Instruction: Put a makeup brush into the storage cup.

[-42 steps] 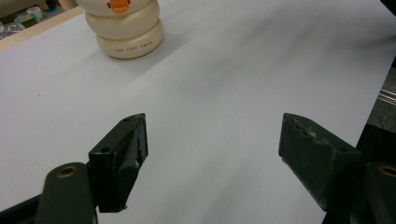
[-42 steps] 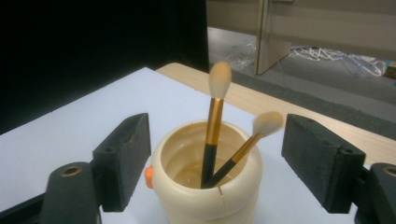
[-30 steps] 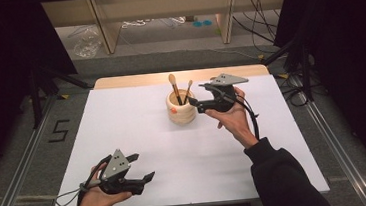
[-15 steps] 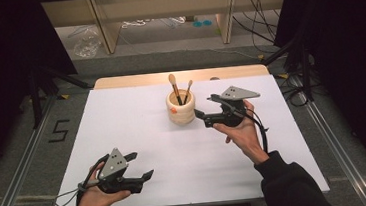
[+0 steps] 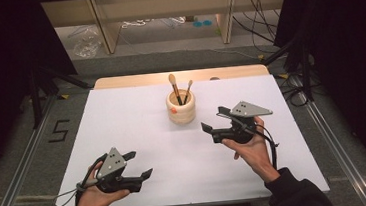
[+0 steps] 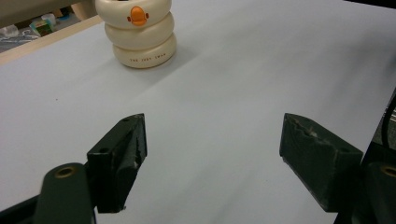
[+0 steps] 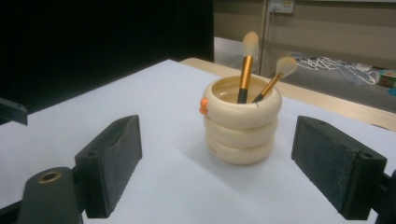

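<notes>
White covering spreads over the table (image 5: 137,117) in front of me, a strip of bare wood showing along its far edge, and beyond that edge lie a grey floor, pale cabinet legs and some loose cables. Everything I do here turns around the cream holder (image 5: 181,107), a pot shaped like three stacked rings with a small orange duck bill on its side (tiny lettering runs round its lowest ring, too small for me to read). It stands upright toward the far middle of the sheet, and two makeup brushes lean inside it: the taller brush (image 5: 174,87), with a gold ferrule and black handle, and the shorter brush (image 5: 187,90) tilted away beside it, both with their pale bristle heads up. My right gripper (image 5: 213,120) hovers just to the right of the holder and a little nearer to me, apart from it, pointing at it, with the jaws spread wide and nothing between them; along its own jaws I see the holder (image 7: 242,126) sitting framed between the two black pads. My left gripper (image 5: 138,164) sits well apart from the holder, down at the near left of the sheet, also gaping wide and empty, its jaws aimed across bare white toward the holder (image 6: 140,37).
</notes>
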`<state>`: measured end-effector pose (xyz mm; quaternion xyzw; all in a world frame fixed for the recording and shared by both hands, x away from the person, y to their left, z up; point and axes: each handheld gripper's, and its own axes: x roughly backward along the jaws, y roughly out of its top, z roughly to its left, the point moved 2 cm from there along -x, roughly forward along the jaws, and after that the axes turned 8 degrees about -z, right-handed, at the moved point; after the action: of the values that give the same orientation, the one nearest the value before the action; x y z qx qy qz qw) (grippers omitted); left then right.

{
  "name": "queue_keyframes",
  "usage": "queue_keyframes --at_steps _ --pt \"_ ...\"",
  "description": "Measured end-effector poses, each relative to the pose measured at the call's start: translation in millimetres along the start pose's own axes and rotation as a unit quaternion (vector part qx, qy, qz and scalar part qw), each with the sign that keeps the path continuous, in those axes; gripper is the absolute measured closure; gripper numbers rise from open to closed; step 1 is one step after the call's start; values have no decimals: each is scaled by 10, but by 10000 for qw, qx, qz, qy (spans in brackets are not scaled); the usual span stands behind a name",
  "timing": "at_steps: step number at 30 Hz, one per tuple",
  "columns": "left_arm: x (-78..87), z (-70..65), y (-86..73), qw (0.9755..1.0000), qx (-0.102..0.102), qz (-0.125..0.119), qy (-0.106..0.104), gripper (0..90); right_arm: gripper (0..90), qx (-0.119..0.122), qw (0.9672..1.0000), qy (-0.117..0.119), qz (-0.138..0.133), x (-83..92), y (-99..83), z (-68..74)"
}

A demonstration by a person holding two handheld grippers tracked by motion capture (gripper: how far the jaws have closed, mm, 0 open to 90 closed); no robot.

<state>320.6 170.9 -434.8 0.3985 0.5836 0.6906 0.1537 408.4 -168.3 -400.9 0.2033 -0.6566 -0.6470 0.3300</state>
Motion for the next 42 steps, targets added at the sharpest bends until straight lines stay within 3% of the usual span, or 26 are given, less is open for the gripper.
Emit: queue_keyframes --at_steps 4,11,16,18,21,22,24,26,30,32,33,37,40,42 --pt "4 -3 1 10000 12 -3 4 227 171 9 10000 -2 77 58 -65 34" --pt "14 7 11 10000 29 -56 20 223 162 -186 9995 162 206 171 -182 124" --pt "16 12 10 10000 23 -54 30 215 161 -42 9997 180 147 270 -234 162" --pt "19 13 10 10000 36 -59 46 213 161 -157 9994 227 195 314 -258 191" --pt "24 21 14 10000 -10 -80 42 211 161 -43 9997 172 185 372 -290 202" --pt "24 26 17 10000 -37 -83 28 211 161 -133 9994 202 240 391 -304 225" --pt "24 20 14 9999 51 -91 44 211 161 -23 9995 162 251 423 -325 233" --pt "24 25 13 9999 46 -90 41 210 161 -132 9991 261 307 456 -347 254" --pt "25 29 11 9999 56 -92 41 210 162 -113 9993 243 251 479 -387 257" --pt "25 28 14 9999 63 -96 35 210 162 -181 9987 263 397 496 -405 272" --pt "24 27 14 9999 65 -100 34 210 162 -78 9991 228 340 494 -416 266" --pt "19 26 9 9999 69 -90 27 209 162 -68 9988 274 398 507 -437 275" --pt "16 26 7 9999 75 -86 29 209 162 -197 9987 295 368 503 -455 283" --pt "16 27 7 9999 78 -89 30 209 162 -68 9990 229 367 506 -453 264"
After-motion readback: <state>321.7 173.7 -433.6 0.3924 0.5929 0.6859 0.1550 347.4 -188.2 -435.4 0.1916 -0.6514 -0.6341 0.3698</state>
